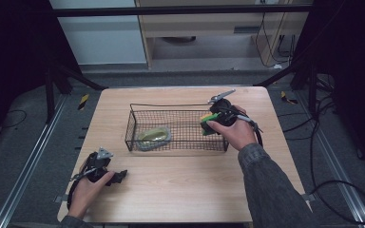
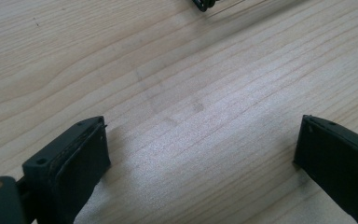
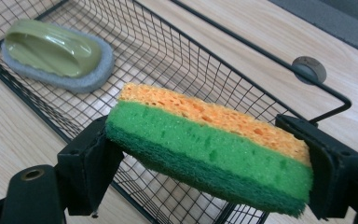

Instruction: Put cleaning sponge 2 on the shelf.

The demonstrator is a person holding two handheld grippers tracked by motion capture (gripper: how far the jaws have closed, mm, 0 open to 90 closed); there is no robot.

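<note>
Two hand-held grippers are at work over a pale wooden table (image 1: 180, 190) with fine straight grain and rounded corners. At the left, the left gripper (image 1: 119, 176) lies low on the near part of the table, held in the person's left hand (image 1: 86, 190); its grey three-cornered plate sits on top. In the left gripper view its two flat black jaws stand wide apart with bare wood between them, gripping nothing.

Toward the middle stands a rectangular black wire basket (image 1: 132, 124), with a thin rod rim and a fine square mesh for walls and floor. Inside it, at its left end, lies a scrubbing pad (image 1: 154, 137): a smooth, glossy olive-green moulded handle on an oval grey pad that looks fibrous.

At the right, the right gripper (image 1: 208, 124) is held in the person's right hand (image 1: 237, 133), whose grey sleeve comes up from the lower edge. Its jaws are closed on the two short ends of a sponge (image 3: 209, 144), a rectangular block with a porous orange layer on top, a bright green foam layer in the middle, and a darker green, coarse scouring layer beneath. The sponge hangs tilted above the right end of the basket, clear of the mesh floor.

A small round grey disc (image 3: 309, 69) is set flat in the tabletop just beyond the basket's rim.
</note>
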